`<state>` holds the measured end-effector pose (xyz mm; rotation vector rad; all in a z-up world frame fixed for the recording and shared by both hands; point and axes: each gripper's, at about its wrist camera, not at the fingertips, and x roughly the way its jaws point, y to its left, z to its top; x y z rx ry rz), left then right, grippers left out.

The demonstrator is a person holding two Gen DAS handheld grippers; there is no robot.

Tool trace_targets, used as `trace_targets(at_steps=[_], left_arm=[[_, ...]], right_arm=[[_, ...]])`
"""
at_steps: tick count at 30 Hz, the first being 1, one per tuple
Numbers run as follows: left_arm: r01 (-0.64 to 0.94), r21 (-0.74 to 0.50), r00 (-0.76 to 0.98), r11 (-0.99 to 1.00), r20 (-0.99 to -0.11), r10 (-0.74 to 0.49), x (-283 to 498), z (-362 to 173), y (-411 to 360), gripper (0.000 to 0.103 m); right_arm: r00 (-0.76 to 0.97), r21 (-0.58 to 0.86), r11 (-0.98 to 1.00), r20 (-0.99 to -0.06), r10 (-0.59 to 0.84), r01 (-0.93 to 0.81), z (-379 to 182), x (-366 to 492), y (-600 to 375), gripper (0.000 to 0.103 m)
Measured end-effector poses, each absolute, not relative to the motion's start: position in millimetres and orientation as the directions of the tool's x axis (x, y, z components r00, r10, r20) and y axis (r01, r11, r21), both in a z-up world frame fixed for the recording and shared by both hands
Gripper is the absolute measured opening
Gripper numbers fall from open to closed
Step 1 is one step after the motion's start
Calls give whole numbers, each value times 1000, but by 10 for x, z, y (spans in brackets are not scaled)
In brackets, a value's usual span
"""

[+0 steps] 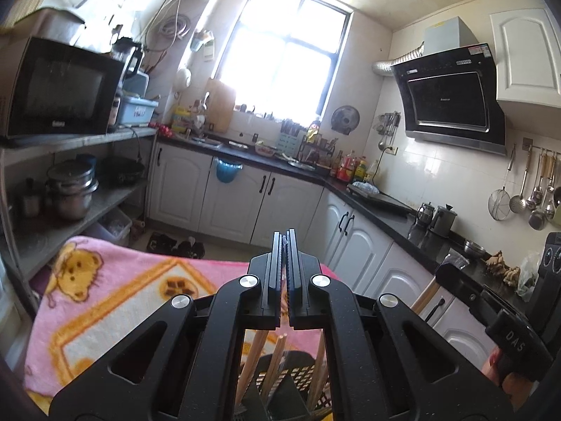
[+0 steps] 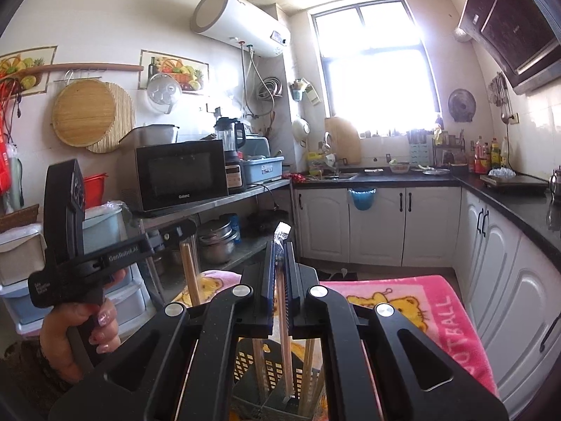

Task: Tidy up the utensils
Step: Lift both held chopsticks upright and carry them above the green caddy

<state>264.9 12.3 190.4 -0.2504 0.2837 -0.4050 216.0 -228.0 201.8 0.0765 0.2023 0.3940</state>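
Note:
My left gripper [image 1: 286, 242] is shut with nothing visible between its pads in its own view; in the right wrist view it [image 2: 182, 231] holds wooden chopsticks [image 2: 191, 273] hanging down. My right gripper [image 2: 279, 245] is shut on a chopstick in a clear wrapper [image 2: 281, 291], its lower end reaching into the dark slotted utensil basket [image 2: 270, 393]. The basket [image 1: 291, 382] holds several wooden chopsticks [image 1: 275, 365] upright and stands on the pink bear blanket [image 1: 115, 301]. The right gripper's body [image 1: 491, 308] shows at the right of the left wrist view.
White cabinets [image 2: 378, 224] under a black countertop [image 2: 508, 196] run along the back and right. A metal shelf with a microwave [image 2: 182, 175] and pots [image 2: 217, 242] stands on the left. Ladles hang on the right wall [image 1: 526, 193].

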Motion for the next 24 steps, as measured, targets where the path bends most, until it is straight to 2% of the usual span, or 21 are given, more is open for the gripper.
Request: trace_targets(at_steps=[24], left_arm=[[358,-363,833,860,-293,-470,2657,1275,19,1]], right_arm=[[876,199,911,-263,404,-361,1521,2296,-2198,5]])
